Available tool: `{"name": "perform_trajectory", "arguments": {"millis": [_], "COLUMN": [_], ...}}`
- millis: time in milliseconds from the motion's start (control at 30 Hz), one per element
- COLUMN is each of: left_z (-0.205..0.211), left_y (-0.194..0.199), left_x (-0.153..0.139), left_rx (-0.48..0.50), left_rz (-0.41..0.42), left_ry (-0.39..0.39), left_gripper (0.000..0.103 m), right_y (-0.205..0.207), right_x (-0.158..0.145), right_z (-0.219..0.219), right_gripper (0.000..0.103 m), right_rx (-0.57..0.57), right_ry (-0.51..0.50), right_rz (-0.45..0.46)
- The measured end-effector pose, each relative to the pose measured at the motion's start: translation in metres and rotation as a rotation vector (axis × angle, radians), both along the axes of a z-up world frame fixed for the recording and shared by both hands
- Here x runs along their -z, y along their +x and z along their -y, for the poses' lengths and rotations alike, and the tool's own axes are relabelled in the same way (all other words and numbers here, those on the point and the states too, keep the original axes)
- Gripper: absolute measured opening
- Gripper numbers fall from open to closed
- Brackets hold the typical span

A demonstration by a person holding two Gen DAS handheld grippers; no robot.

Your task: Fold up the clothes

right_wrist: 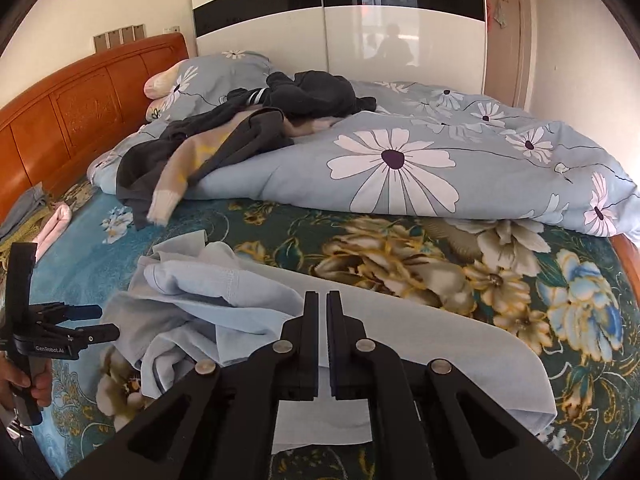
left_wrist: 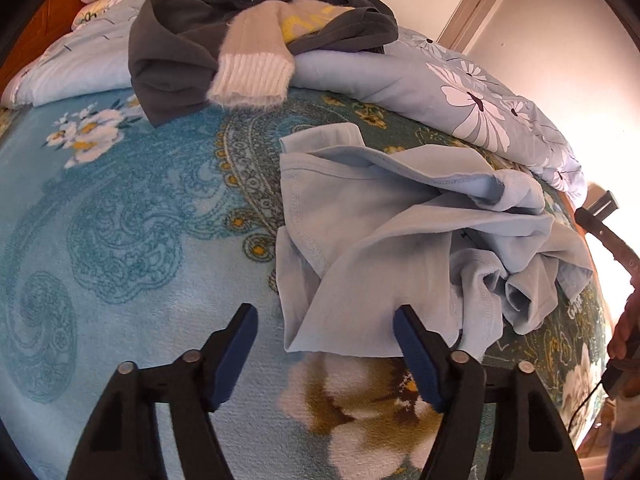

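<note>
A crumpled light blue garment (left_wrist: 400,240) lies on the teal flowered blanket (left_wrist: 140,220). My left gripper (left_wrist: 325,314) is open, pointing steeply down, and the garment's near corner lies between its blue pads without touching them. In the right wrist view the left gripper (right_wrist: 108,322) shows at the left edge, held by a hand. My right gripper (right_wrist: 322,298) is shut, with the light blue garment (right_wrist: 420,344) showing in the slit between its pads and spreading smooth and taut to its right. A bunched part (right_wrist: 192,304) sits to its left.
A pile of dark clothes with a fuzzy beige sweater (left_wrist: 256,56) rests on a rolled blue daisy duvet (right_wrist: 400,160) farther up the bed. An orange wooden headboard (right_wrist: 80,108) stands at the left and a white wardrobe (right_wrist: 400,32) behind. Pink cloth (right_wrist: 56,224) lies near the headboard.
</note>
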State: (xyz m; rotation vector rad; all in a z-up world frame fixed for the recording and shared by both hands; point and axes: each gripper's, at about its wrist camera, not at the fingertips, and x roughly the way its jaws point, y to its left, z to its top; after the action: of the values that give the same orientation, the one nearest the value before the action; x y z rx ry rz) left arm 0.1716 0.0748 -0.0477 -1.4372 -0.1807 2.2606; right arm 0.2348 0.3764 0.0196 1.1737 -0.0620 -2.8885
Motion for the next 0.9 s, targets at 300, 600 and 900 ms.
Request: {"name": "perform_trajectory", "arguments": {"millis": [300, 600, 900], "left_z": [-0.019, -0.034, -0.029], "left_y": [0.026, 0.022, 0.036], "left_x": [-0.012, -0.012, -0.045], "left_rx": [0.075, 0.138, 0.104], "left_rz": [-0.088, -0.121, -0.190], "left_ry": [-0.142, -0.189, -0.007], "left_gripper": [0.019, 0.020, 0.004], "right_y": [0.002, 0.006, 0.013], "right_x": [0.015, 0.028, 0.028], "right_z": [-0.008, 0.003, 0.006], "right_gripper": [0.003, 0.003, 0.003], "right_rx": [0.015, -0.011, -0.033], "right_ry": [-0.063, -0.094, -0.111], "right_rz": [0.044, 0.086, 0.094]}}
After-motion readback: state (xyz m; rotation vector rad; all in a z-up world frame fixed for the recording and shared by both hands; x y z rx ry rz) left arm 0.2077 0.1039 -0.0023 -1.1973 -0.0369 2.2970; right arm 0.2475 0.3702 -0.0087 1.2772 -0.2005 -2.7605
